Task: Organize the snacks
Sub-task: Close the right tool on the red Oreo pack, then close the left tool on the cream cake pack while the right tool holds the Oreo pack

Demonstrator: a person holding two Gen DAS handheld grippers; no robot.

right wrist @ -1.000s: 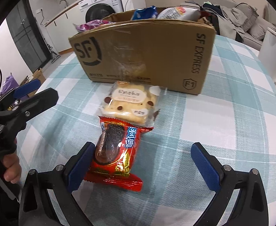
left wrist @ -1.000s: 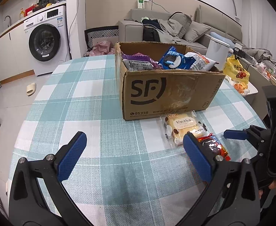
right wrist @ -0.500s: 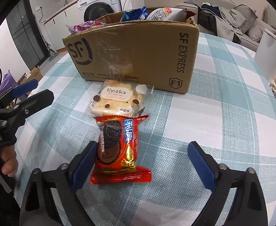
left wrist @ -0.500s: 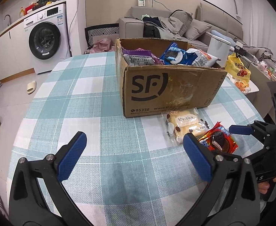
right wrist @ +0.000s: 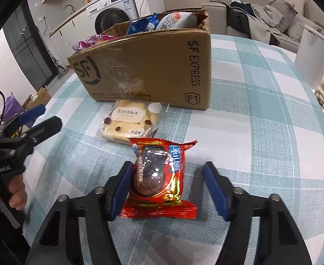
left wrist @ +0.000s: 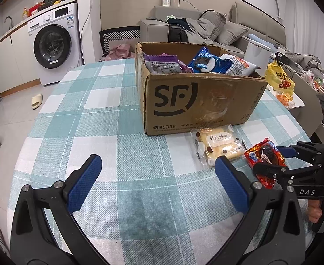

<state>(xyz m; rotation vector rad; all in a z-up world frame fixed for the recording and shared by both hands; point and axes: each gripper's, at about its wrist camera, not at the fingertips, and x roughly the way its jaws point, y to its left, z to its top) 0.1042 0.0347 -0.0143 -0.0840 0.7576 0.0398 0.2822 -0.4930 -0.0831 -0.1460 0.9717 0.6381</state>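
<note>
Right gripper (right wrist: 168,190) jaws have just been closing around red snack packet (right wrist: 159,174) lying on the table (right wrist: 261,121); left pad touching, right pad apart. Next: finish clamping, lift into cardboard box (right wrist: 153,66). Left gripper (left wrist: 155,181) hanging apart, empty

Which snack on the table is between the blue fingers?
The red cookie packet, between the right gripper fingers, which have just been closing. The pale cake packet lies beside the box, outside them.
</note>
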